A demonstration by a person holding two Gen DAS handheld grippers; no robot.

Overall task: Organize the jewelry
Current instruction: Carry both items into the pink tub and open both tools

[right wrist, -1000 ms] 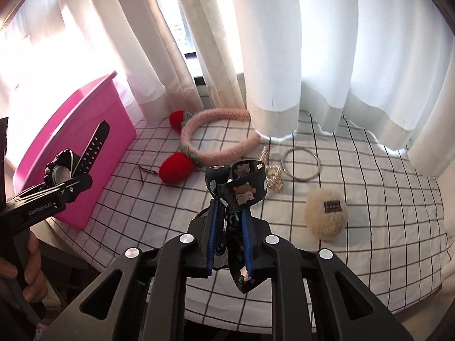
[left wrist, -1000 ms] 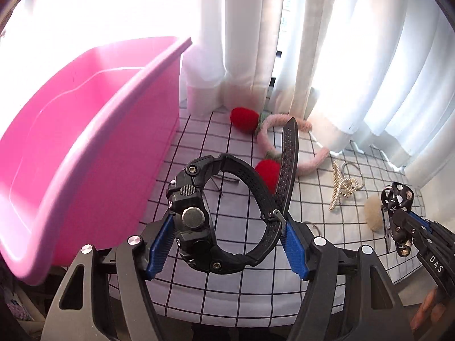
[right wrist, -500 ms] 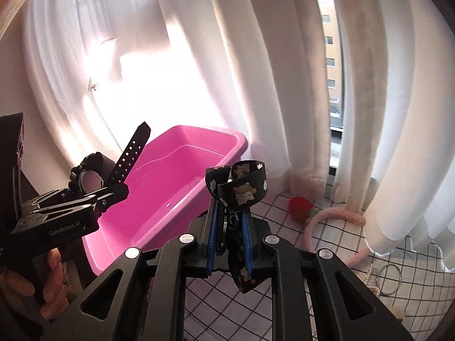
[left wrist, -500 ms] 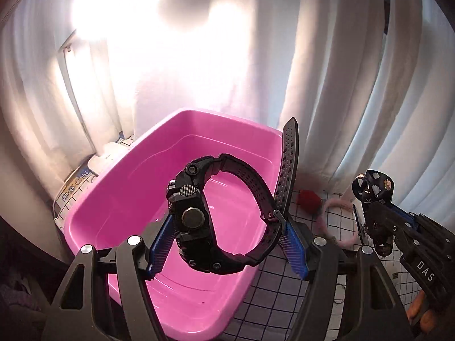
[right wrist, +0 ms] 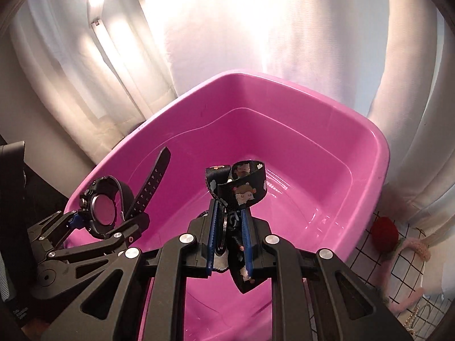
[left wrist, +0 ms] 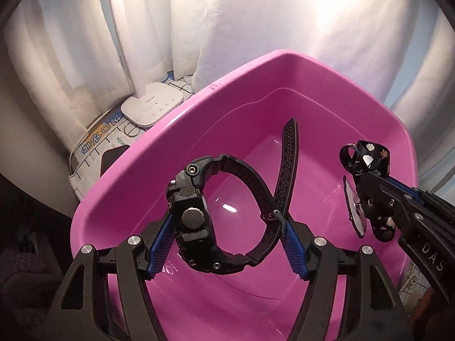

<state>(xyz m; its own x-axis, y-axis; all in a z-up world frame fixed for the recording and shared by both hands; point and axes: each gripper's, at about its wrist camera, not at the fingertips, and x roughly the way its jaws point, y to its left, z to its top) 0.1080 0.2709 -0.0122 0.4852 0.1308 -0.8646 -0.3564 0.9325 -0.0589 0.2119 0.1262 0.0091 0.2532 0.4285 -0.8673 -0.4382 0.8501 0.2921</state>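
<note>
A chunky black wristwatch [left wrist: 196, 221] sits clamped between the blue pads of my left gripper [left wrist: 224, 244], its perforated strap sticking up; both hang over the pink plastic tub [left wrist: 256, 65]. From the right wrist view the same watch [right wrist: 103, 209] shows at the left, dial facing the camera. My right gripper [right wrist: 229, 244] is shut on a black ribbon strap with cartoon prints [right wrist: 241, 190], a metal ring dangling between the pads, above the tub [right wrist: 284, 85]. That strap [left wrist: 369, 156] and right gripper [left wrist: 366, 201] appear at the right of the left wrist view. The tub's inside looks bare.
White curtains hang behind the tub. A white flat device [left wrist: 152, 108] and a printed sheet lie on the far left. At the right, on the checked cloth [right wrist: 398, 270], lie a red pompom [right wrist: 385, 233], a pink fuzzy headband [right wrist: 412, 250] and a gold chain [right wrist: 413, 319].
Both grippers have swung left from the checked cloth to above the pink tub, each keeping its hold. The tub now fills both views; the items on the cloth have slid to the right edge.
</note>
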